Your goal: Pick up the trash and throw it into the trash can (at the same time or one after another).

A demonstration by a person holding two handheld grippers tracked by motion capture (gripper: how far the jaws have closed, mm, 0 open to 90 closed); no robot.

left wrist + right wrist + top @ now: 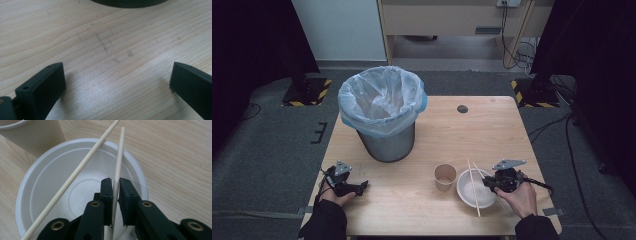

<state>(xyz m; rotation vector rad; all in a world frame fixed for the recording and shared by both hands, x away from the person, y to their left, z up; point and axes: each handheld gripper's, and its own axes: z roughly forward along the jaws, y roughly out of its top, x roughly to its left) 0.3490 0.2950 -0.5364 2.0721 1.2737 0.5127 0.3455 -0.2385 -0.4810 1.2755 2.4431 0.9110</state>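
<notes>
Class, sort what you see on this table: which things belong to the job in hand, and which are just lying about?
In the job:
- right hand-held gripper, shut on one chopstick
- other chopstick
- white bowl
- lined bin, probably

Lying about:
- paper cup
- left hand-held gripper, open

You see grey carpet floor point(272, 145) around the light wooden table point(492, 125). At the top of the frame stand a pale wall point(339, 27) and a wooden cabinet point(437, 17); black curtains point(247, 45) darken both upper corners.

You're in a lab-like recording room. Hazard-striped stand bases point(307, 92), black curtains point(247, 45) and trailing floor cables point(557, 125) surround your wooden table point(427, 145).
</notes>
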